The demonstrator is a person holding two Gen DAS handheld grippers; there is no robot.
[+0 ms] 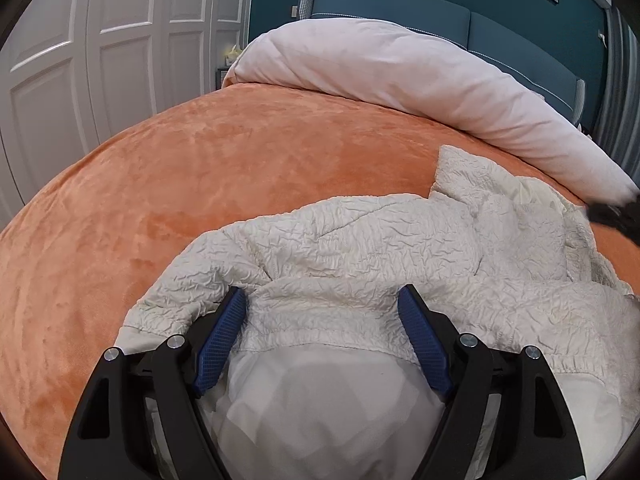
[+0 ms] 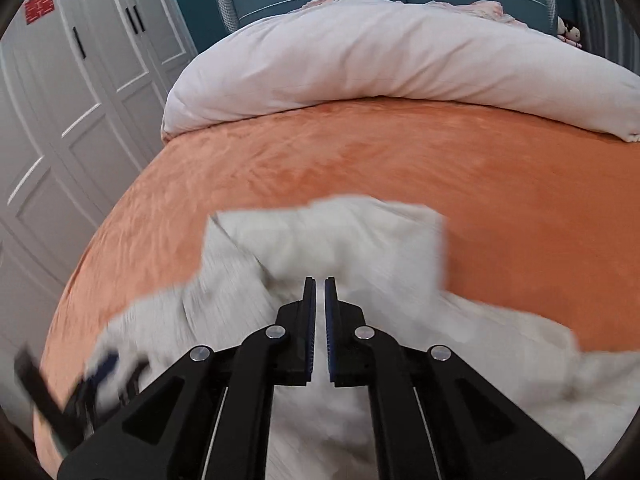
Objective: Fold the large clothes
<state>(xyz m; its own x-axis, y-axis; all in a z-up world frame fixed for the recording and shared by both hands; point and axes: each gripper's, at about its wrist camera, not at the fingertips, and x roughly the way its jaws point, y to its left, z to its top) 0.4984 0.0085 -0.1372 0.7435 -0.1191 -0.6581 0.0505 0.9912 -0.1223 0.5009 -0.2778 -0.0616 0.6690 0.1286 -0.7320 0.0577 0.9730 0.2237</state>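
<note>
A cream, crinkled padded jacket (image 1: pixel 360 248) lies crumpled on the orange blanket (image 1: pixel 200 152), its smooth pale lining (image 1: pixel 320 400) turned up at the near hem. My left gripper (image 1: pixel 322 302) is open and rests low over that hem, with a ridge of fabric lying between its blue pads (image 1: pixel 224 332), which do not pinch it. In the right wrist view, motion-blurred, my right gripper (image 2: pixel 319 284) is shut above the jacket (image 2: pixel 328 240), with nothing visible between its fingers. The right gripper (image 1: pixel 616 216) shows as a dark blur at the picture's right edge, and the left gripper (image 2: pixel 100 368) as a blur at lower left.
A rolled white duvet (image 1: pixel 400 72) lies across the far side of the bed, in front of a blue headboard (image 1: pixel 400 4). White wardrobe doors (image 1: pixel 100 40) stand to the left. Bare orange blanket stretches between the jacket and the duvet.
</note>
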